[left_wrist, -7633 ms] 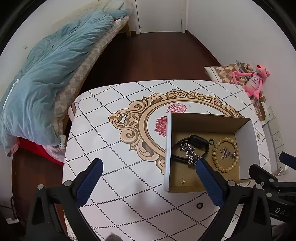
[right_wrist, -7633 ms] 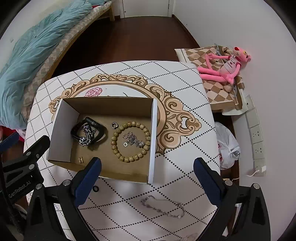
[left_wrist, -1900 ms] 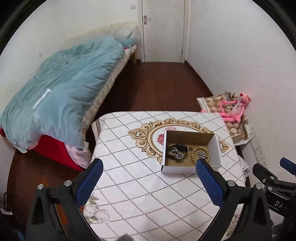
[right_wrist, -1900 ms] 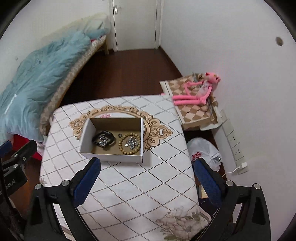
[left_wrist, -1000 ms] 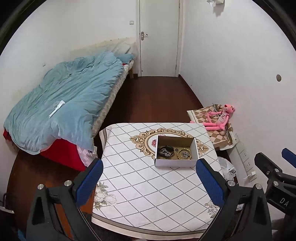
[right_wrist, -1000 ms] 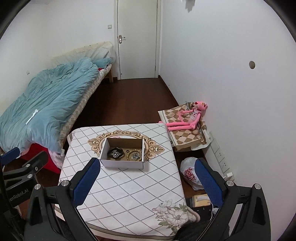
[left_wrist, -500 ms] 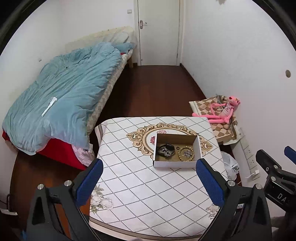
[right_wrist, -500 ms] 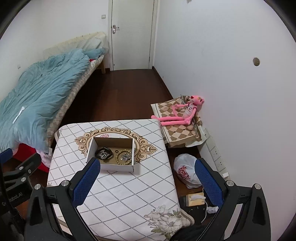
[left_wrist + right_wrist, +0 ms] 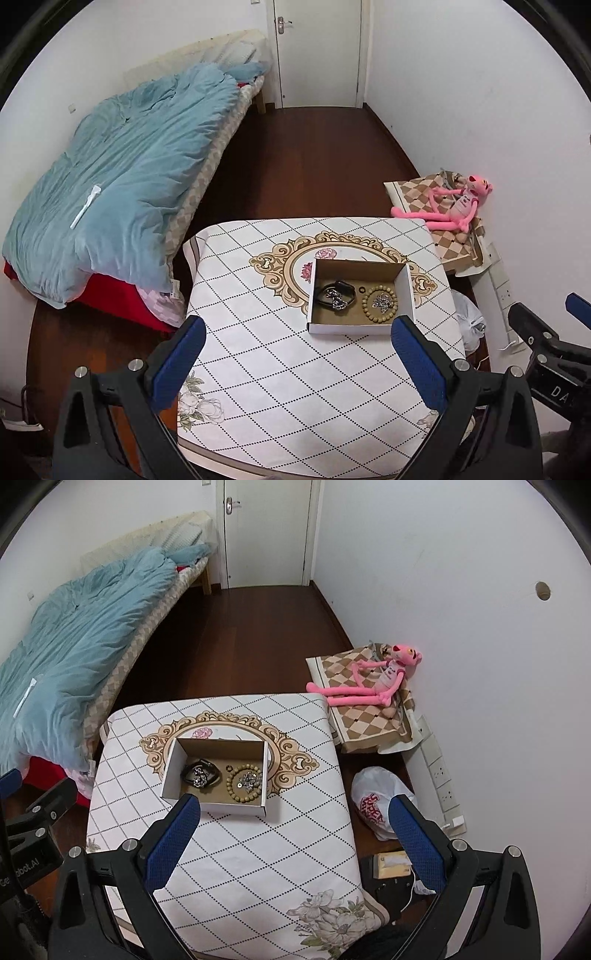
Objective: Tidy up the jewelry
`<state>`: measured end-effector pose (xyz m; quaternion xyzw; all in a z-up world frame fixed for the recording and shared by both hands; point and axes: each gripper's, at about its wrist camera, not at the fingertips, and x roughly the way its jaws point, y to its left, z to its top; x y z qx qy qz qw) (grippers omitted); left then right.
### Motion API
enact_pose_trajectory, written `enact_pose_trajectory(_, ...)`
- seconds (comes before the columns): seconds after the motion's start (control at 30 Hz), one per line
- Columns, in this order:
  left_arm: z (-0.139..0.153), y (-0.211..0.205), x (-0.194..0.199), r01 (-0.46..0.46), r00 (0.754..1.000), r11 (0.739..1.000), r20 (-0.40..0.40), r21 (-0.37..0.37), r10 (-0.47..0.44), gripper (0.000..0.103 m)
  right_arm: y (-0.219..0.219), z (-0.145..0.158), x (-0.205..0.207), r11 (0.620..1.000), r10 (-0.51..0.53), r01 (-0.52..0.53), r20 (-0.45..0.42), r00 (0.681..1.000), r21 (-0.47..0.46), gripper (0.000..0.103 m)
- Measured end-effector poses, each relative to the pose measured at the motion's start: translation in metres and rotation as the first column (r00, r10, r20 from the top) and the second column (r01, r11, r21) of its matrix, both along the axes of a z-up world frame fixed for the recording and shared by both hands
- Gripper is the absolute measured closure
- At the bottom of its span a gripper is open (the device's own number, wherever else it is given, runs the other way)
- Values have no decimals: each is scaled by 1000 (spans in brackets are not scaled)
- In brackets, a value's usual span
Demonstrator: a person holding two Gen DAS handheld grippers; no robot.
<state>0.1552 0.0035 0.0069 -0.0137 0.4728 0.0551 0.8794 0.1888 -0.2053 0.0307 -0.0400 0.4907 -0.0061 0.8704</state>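
Note:
An open cardboard box (image 9: 406, 284) (image 9: 170, 771) sits on the table with the diamond-patterned cloth (image 9: 266, 354) (image 9: 258, 853). Inside lie a black band with a silver chain (image 9: 336, 293) (image 9: 201, 771), a small black ring (image 9: 361, 287) and a wooden bead bracelet (image 9: 380, 301) (image 9: 245, 782) around silver pieces. My left gripper (image 9: 299, 358) is open and empty, high above the table's near side. My right gripper (image 9: 295, 834) is open and empty, also high above the table. Each shows at the edge of the other's view.
A bed with a blue duvet (image 9: 122, 184) (image 9: 74, 646) stands to the left. A pink plush toy (image 9: 454, 206) (image 9: 376, 679) lies on a checkered cushion by the right wall. A white plastic bag (image 9: 376, 805) and a wall socket strip (image 9: 439, 771) are on the right. A white door (image 9: 317, 51) is at the back.
Both grippers rose far above the table over the earlier frames, then came somewhat lower in the last second. The loose ring and chain seen on the cloth 7.6 s ago are gone from it.

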Motion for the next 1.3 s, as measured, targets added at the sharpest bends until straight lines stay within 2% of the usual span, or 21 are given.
enact_pose_trajectory(0.4,-7,7,12,-19,1000,1000,-18,2,19,1,2,-12,11,1000,3,-3,-41,999,0,0)
enact_pose_trajectory(1.3,-19,5,8,-25,999,1000,-46,13,26,1,8,-19,10,1000,21,-22,-68,997,-3,0)
